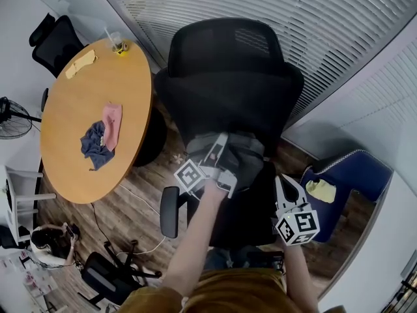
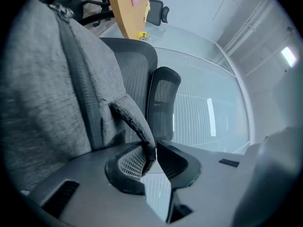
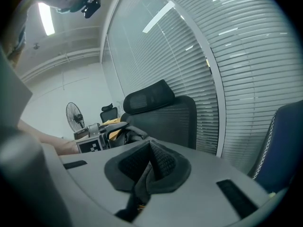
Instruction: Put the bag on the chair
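Note:
A grey fabric bag lies on the seat of the black mesh office chair. My left gripper is at the bag's near side. In the left gripper view the bag fills the left, and its grey handle strap runs down between the pads of the left gripper. A gap shows between those pads, so they stand open around the strap. My right gripper hovers over the chair's right side. In its own view the right gripper is shut, with a dark strap pinched between the pads.
A round wooden table with a blue cloth and a pink cloth stands to the left. A blue armchair sits at the right. Window blinds run behind the chair. A fan stands at the far left.

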Demonstrator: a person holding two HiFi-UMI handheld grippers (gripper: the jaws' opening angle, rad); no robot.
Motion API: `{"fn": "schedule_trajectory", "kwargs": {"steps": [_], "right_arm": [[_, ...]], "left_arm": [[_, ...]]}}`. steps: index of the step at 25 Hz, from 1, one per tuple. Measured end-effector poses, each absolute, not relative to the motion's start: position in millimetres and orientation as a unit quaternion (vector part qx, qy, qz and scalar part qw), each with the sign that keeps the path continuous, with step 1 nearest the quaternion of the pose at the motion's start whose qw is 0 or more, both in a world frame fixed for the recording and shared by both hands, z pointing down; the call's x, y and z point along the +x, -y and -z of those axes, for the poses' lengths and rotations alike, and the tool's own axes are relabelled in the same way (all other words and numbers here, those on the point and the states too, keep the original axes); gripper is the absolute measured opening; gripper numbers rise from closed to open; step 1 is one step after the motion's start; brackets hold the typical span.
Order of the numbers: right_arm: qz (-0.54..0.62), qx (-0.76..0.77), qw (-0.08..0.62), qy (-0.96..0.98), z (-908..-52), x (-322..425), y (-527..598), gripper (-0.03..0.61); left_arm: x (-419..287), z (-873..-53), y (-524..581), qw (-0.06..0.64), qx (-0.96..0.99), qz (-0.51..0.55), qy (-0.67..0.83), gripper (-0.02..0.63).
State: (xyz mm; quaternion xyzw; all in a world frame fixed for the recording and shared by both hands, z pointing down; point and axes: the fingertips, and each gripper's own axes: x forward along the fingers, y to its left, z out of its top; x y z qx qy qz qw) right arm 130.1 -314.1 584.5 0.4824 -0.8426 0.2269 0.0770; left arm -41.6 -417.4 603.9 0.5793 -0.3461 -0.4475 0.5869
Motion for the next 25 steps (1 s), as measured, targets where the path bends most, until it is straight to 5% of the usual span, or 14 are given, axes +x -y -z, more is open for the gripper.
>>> {"fn": "schedule_trajectory", "kwargs": {"steps": [9, 16, 20, 25], "right_arm": [[-0.216, 0.488, 0.067, 0.843, -571, 126, 313, 0.012], [-0.192, 0.496, 0.054, 0.845, -541, 119, 295, 0.012], [-0.177, 0.501, 0.046, 0.846, -519, 111, 276, 0.012], [-0.154, 0.505, 0.032, 0.848, -488, 97, 250, 0.012]], "left_arm": [[-41, -603, 403, 0.596, 0.586, 0.42, 0.353, 0.17], [-35, -573, 367, 0.585, 0.632, 0.377, 0.341, 0.167], [-42, -546, 335, 0.563, 0.656, 0.356, 0.356, 0.09], [-68, -510, 297, 0.43, 0.742, 0.236, 0.457, 0.023]]}}
